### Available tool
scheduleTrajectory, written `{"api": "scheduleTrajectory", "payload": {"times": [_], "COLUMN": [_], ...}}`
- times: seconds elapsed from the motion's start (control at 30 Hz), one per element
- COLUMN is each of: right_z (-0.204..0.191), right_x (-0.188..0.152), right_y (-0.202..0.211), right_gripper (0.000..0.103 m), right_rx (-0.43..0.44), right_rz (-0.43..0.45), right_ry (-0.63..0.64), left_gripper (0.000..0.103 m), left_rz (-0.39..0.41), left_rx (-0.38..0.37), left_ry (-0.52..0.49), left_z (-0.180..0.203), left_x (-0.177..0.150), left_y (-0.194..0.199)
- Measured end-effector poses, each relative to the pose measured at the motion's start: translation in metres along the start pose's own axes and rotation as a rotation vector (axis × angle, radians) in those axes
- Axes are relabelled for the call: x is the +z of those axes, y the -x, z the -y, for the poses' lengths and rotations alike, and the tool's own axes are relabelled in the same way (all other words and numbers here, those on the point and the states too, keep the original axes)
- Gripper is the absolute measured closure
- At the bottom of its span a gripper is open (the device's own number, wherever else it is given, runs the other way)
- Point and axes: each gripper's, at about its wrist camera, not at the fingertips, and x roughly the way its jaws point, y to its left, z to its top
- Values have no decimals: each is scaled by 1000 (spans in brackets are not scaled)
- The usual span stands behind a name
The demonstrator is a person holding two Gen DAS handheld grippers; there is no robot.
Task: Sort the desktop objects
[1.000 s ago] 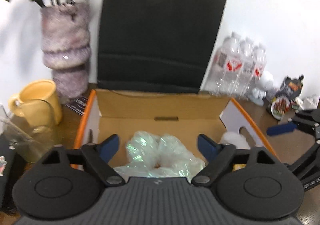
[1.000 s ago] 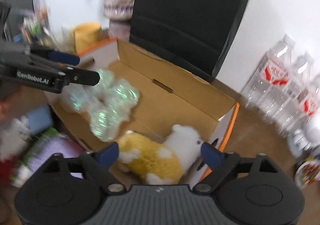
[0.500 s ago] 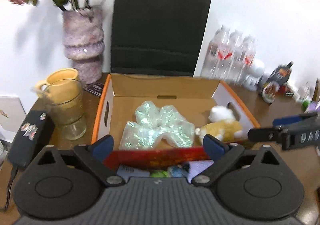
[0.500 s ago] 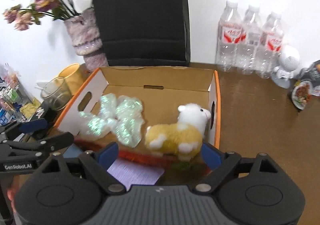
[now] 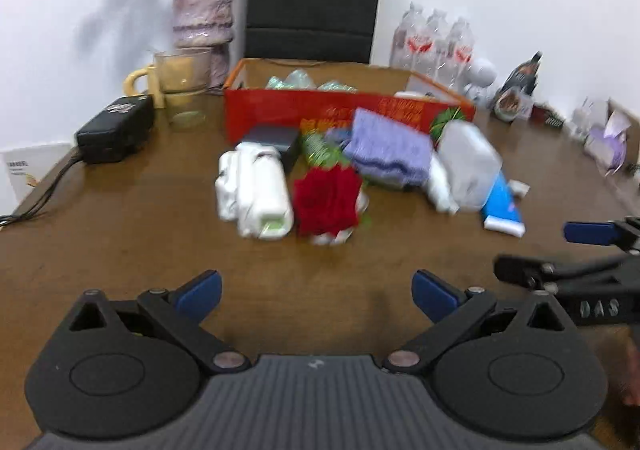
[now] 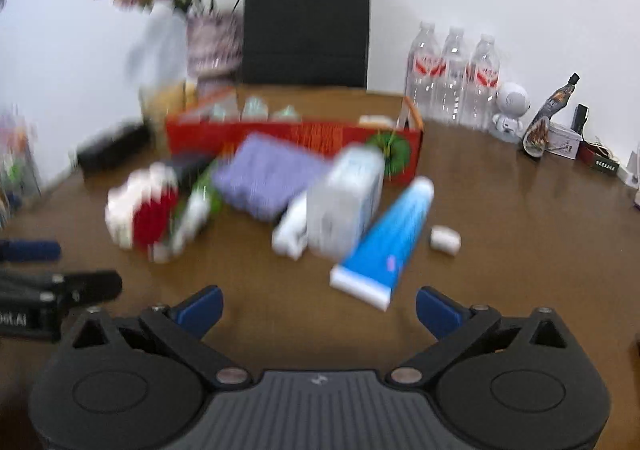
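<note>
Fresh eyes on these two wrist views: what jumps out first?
The bright red fabric rose in the middle of the brown wooden table, in a jumble with a lilac knitted cloth and a blue-and-white tube. Behind the pile sits the red-fronted cardboard box, with a tall black paper bag against the wall. Both grippers' fingers frame bare table, holding nothing.

Home desk (image 5: pixel 120 234): flower vase (image 5: pixel 203 5), water bottles (image 6: pixel 452 73).

Cluttered brown table (image 5: pixel 120 234), red box (image 5: pixel 280 111)
</note>
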Motion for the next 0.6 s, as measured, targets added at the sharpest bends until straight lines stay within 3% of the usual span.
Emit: {"api": "scheduleTrajectory", "payload": {"times": [0.13,0.3,0.6], "right_z": [-6,-7,-5], "right_x": [-18,-18,-25], "right_y": [-3,-11,-12], "right_gripper": [0,0,0], "right_rx": [16,-17,-12], "right_rz": [-34,-54,-56], "right_ry": [-14,-26,-50], "left_gripper": [0,0,0], "left_rz": [53,11,-52], "left_rx": [-28,37,36], "left_ry": [20,-15,-25], "left_z": [1,6,8], "left_x": [-2,-7,-12], "left_y": [3,-9,-16]}}
